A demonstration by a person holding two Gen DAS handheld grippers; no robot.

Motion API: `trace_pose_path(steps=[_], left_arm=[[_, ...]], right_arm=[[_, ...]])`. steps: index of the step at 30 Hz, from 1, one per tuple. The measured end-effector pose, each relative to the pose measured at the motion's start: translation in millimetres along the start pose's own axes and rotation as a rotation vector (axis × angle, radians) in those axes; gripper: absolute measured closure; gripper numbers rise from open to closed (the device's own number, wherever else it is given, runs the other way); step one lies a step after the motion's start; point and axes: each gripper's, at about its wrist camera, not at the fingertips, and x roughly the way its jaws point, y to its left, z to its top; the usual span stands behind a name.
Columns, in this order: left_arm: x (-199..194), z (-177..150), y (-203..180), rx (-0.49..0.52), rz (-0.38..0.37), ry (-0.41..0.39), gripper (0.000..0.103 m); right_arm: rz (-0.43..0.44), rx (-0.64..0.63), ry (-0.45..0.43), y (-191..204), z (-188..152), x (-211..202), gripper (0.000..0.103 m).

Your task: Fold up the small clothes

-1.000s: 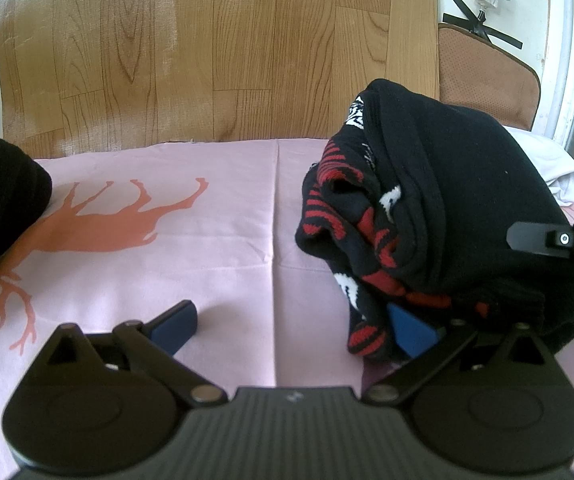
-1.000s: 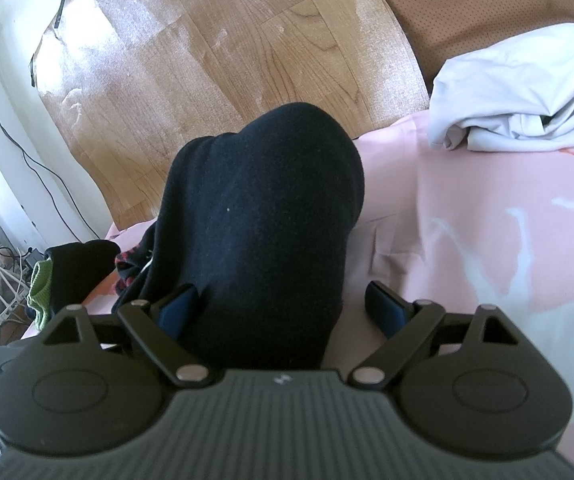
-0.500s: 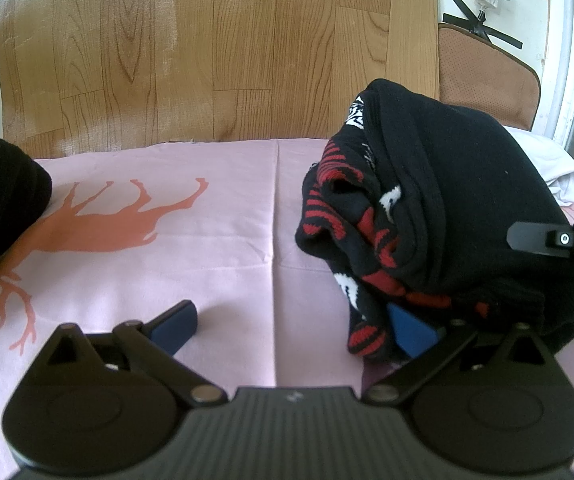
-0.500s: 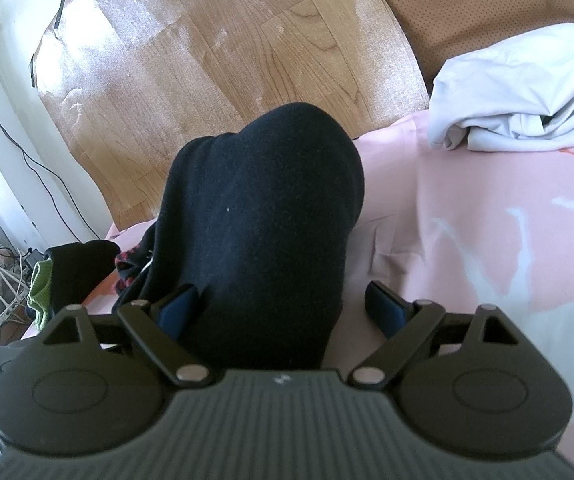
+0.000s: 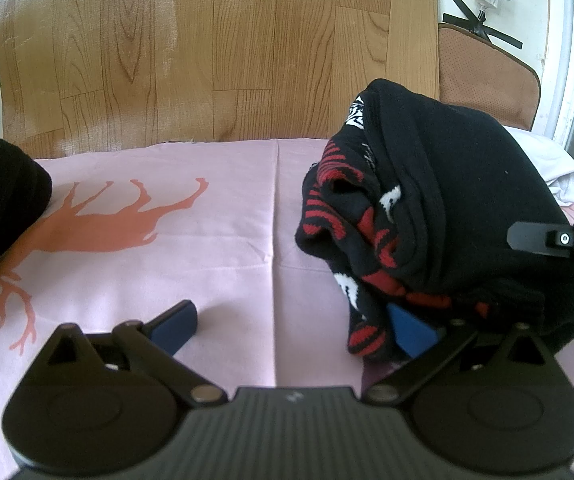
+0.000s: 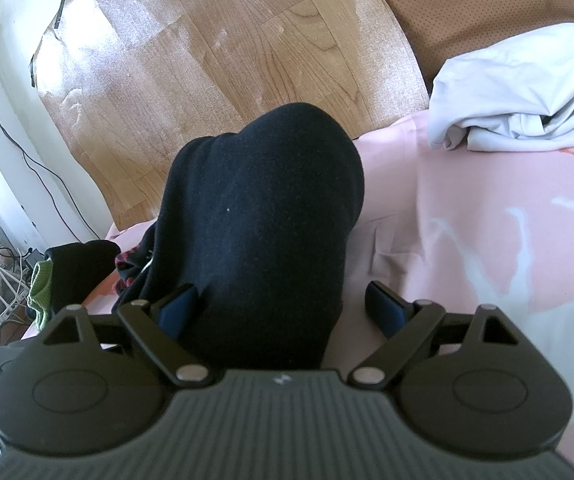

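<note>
So there's a black knit sweater (image 5: 447, 200) with red and white pattern bits bunched up in a lump on the pink cloth (image 5: 207, 256) covering the table, sitting toward the right side of that cloth. The cloth has an orange deer print (image 5: 99, 228) on it, off to the left of the sweater and not touching it.

The left tongs (image 5: 293, 326) are spread wide open, holding nothing. The left blue pad (image 5: 177, 326) is down by bare pink cloth, and the right one (image 5: 411, 334) is tucked right up against the lower edge of the sweater, partly under the folds.

The right tongs (image 6: 283, 308) are also wide open, and the sweater's plain black side (image 6: 263, 216) sits in the gap between the two pads. The left pad (image 6: 177, 310) is touching the fabric, the right pad (image 6: 385, 310) is clear of it with pink cloth showing between. So it straddles the lump but isn't clamped on it. From the left camera you can see a bit of the right tongs' black finger (image 5: 543, 238) poking in over the sweater's far right side.

Other stuff: a second dark garment with a green edge (image 5: 3, 208) at the far left of the table, well apart from the sweater, and a crumpled white garment (image 6: 527, 88) at the back right. Wood-grain sheeting (image 5: 207, 52) covers the wall behind.
</note>
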Motion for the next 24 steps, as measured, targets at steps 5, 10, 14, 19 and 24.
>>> trace_pose_path(steps=[5,10,14,19,24], left_arm=[[0.0,-0.1,0.6,0.0,0.0,0.0,0.0],[0.0,0.0,0.6,0.0,0.0,0.0,0.0],[0.0,0.0,0.2,0.0,0.0,0.0,0.0],[0.0,0.0,0.5,0.0,0.0,0.0,0.0],[0.0,0.0,0.6,0.0,0.0,0.0,0.0]], right_arm=[[-0.001,0.003,-0.002,0.9,-0.6,0.1,0.011],[-0.001,0.003,-0.002,1.0,-0.6,0.1,0.011],[-0.004,0.002,-0.002,2.1,-1.0,0.1,0.011],[-0.004,0.002,-0.004,1.9,-1.0,-0.1,0.011],[-0.003,0.004,-0.004,1.4,-0.9,-0.4,0.011]])
